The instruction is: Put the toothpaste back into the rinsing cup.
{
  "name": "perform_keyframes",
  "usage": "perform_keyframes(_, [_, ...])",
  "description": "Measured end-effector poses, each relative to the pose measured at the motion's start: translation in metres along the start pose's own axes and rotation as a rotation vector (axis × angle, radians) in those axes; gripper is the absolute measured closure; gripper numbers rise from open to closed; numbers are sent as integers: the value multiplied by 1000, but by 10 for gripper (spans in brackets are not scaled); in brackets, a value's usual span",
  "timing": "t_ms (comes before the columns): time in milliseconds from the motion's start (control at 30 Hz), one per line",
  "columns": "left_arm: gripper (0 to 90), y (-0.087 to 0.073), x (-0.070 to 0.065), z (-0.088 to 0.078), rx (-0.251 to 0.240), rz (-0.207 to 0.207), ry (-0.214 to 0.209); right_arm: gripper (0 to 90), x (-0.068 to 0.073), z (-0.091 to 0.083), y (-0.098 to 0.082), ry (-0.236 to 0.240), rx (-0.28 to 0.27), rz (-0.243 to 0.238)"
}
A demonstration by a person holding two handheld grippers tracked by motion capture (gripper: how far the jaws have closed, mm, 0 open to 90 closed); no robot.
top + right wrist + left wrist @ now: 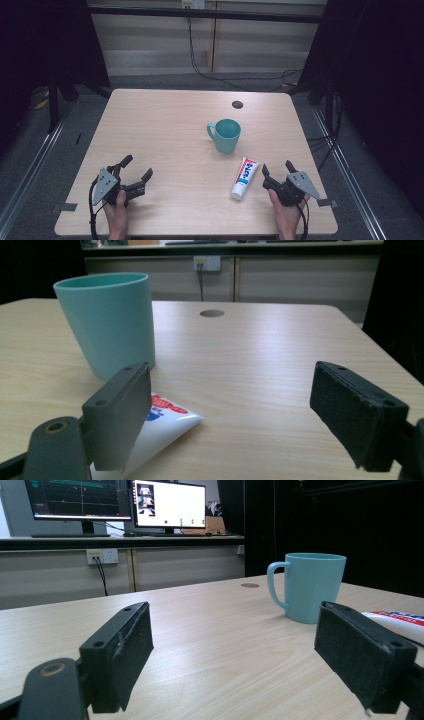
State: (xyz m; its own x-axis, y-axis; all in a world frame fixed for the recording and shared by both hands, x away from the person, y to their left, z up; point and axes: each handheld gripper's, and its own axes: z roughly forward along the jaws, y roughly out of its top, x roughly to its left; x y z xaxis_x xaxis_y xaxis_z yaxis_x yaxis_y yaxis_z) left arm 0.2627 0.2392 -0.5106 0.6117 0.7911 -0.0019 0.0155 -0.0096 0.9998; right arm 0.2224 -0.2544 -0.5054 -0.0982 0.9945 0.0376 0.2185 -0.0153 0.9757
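The worktop [165, 130], a pale wood slab with one small round hole [237, 104] near its far edge, carries two loose things: one teal mug [225, 135] standing upright a little right of centre with its handle to the left, and one toothpaste tube [245, 178] lying flat just near of the mug, apart from it, its cap toward the near edge. One left gripper [134, 172] rests low at the near left corner, well apart from both things, its jaws spread wide with nothing but bare wood between them. One right gripper [276, 167] sits at the near right, just beside the tube, and its jaws also stand apart and hold nothing; in the right gripper view the tube's flat tail lies partly behind the left jaw, not between the pads. Judging by this layout, the work looks barely begun: neither thing is grasped or lifted, the mug appears empty from above, and the right gripper seems poised for the tube. Closing on the tube and carrying it, likely toward the mug, is all still ahead.
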Motion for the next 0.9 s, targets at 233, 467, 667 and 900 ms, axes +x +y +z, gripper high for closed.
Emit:
perform_keyframes(233, [155,0,0,0,2,3,-2,212,5,0,3,12,54,-10])
perform_keyframes(467, [155,0,0,0,2,2,-1,240,9,-3,15,20,65,-34])
perform_keyframes(667, [155,0,0,0,2,2,-2,262,13,-3,29,53,66,-45])
perform_keyframes(900, [155,0,0,0,1,2,-3,260,18,-3,45,59,103,-68])
